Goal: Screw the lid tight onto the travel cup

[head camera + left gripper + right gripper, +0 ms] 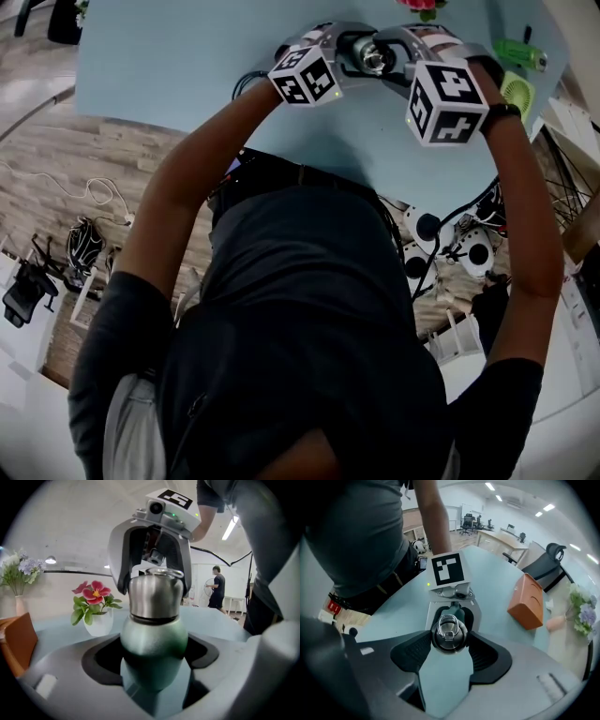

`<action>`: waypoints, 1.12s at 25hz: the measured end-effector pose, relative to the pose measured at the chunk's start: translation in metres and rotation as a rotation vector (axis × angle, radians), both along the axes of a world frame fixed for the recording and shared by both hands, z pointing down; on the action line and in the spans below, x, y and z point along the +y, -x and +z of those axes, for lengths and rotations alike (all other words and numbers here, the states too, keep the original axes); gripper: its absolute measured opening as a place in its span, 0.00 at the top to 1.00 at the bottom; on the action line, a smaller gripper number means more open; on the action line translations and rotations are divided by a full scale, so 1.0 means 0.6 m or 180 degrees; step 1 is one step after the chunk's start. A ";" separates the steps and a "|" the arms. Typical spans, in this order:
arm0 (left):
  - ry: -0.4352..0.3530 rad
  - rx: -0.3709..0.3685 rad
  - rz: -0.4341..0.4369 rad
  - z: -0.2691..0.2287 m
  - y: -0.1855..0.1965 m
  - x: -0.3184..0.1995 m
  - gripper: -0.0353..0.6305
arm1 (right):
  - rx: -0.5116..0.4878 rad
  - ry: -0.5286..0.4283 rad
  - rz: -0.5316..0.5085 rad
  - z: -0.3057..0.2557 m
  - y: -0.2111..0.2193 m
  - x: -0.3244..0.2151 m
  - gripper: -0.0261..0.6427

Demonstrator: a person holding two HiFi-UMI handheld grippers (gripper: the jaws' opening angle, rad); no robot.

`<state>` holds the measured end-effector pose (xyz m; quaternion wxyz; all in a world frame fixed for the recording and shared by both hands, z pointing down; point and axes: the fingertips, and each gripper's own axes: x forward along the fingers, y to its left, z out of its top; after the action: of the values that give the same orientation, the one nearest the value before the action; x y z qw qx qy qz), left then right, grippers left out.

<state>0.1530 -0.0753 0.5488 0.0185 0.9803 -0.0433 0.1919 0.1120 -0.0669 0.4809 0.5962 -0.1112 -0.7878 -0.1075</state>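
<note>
Claws set on cup and lid, ready to twist.
Over the counter (187, 66), the left claw (152, 660) grips the green travel cup (153, 637); the right claw (449, 638) clamps the steel lid (449, 631) atop it. Best: lid square, steady twist, body fixed.

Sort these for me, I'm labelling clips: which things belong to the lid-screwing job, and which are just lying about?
Job: cup, gripped by the left gripper; lid, gripped by the right gripper.
Lying about: potted flower; vase of pale flowers; orange box.
</note>
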 end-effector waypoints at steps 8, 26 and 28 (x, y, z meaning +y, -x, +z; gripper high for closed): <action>-0.0012 0.0003 -0.0002 -0.002 0.000 0.001 0.30 | -0.0453 0.0286 0.1210 -0.002 0.005 -0.007 0.61; -0.0017 0.0000 -0.0076 -0.002 0.001 0.000 0.30 | -0.1170 -0.0287 0.4586 -0.011 -0.009 -0.032 0.61; -0.0015 0.0004 -0.0074 -0.003 0.001 -0.002 0.30 | -0.1155 -0.0291 0.4579 -0.011 -0.010 -0.033 0.61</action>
<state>0.1527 -0.0763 0.5471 0.0184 0.9799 -0.0552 0.1910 0.1180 -0.0867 0.4743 0.3840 0.4766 -0.7468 0.2601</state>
